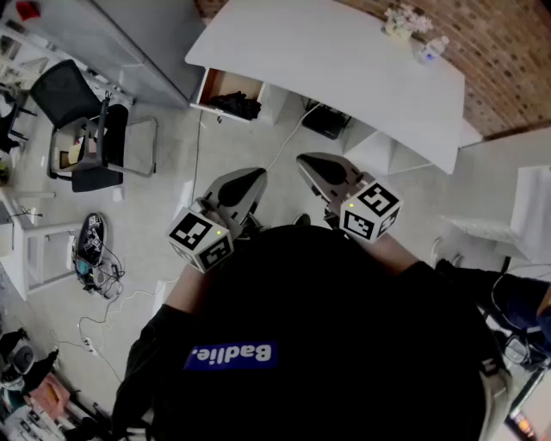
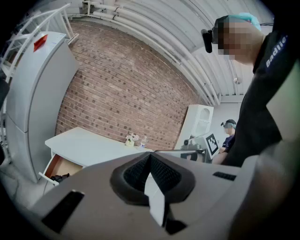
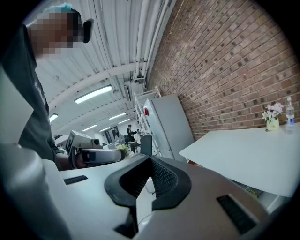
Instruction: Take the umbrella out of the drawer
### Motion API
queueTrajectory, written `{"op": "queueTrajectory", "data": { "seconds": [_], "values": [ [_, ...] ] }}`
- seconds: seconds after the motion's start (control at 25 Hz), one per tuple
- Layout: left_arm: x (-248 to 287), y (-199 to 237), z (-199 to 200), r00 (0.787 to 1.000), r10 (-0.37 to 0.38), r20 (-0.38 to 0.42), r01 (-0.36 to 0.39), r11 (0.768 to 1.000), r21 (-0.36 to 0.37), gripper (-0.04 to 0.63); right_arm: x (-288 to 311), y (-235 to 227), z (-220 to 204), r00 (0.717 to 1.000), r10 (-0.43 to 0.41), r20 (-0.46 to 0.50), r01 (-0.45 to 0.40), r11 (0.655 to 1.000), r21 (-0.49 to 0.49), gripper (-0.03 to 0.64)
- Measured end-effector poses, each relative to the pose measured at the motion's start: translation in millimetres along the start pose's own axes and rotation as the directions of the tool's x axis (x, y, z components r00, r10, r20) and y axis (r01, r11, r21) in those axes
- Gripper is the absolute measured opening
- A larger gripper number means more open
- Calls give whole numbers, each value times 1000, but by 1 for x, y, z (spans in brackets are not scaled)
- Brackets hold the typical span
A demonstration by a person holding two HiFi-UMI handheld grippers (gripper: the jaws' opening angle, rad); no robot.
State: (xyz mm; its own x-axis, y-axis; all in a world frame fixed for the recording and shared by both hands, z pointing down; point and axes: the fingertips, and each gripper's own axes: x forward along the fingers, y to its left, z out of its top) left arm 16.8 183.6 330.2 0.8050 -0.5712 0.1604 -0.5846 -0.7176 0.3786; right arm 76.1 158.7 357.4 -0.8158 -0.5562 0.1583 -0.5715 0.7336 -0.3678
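Note:
A white desk (image 1: 344, 60) stands ahead, and its left drawer (image 1: 225, 86) is pulled open. In the drawer lies a black folded umbrella (image 1: 235, 105); it also shows small and far off in the left gripper view as the umbrella (image 2: 58, 177) in the drawer (image 2: 60, 166). Both grippers are held close to the person's body, well short of the desk. My left gripper (image 1: 256, 177) (image 2: 150, 157) is shut, its pads meeting with nothing between them. My right gripper (image 1: 303, 160) (image 3: 150, 159) is likewise shut and holds nothing.
A small flower vase (image 1: 400, 21) and a bottle (image 1: 430, 47) stand on the desk. A black bag (image 1: 327, 121) and a white shelf unit (image 1: 387, 151) sit under it. A black office chair (image 1: 86, 129), a grey cabinet (image 1: 146, 34) and floor cables (image 1: 103, 258) are to the left.

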Motion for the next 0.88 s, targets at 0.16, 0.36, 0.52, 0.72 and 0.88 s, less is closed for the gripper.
{"op": "queueTrajectory", "data": {
  "seconds": [0.16,0.36,0.52,0.72,0.88],
  "values": [
    [3,0,-1,1000,-3,16,3,1000,-3,-5,0,-2,-2,1000,4,-4,-4,1000,0,29],
    [4,-4,-1,1000,1,6,-1,1000,2,-5,0,-3,-2,1000,13,-7,-13,1000,1,29],
    [9,-6,-1,1000,12,9,-12,1000,4,-5,-2,-8,-3,1000,23,-8,-23,1000,3,29],
    [13,-5,1,1000,28,10,-28,1000,2,-5,0,-11,0,999,39,-13,-39,999,4,29],
    [17,-6,1,999,38,13,-38,999,0,-5,-2,-14,0,999,49,-18,-49,999,4,29]
  ]
}}
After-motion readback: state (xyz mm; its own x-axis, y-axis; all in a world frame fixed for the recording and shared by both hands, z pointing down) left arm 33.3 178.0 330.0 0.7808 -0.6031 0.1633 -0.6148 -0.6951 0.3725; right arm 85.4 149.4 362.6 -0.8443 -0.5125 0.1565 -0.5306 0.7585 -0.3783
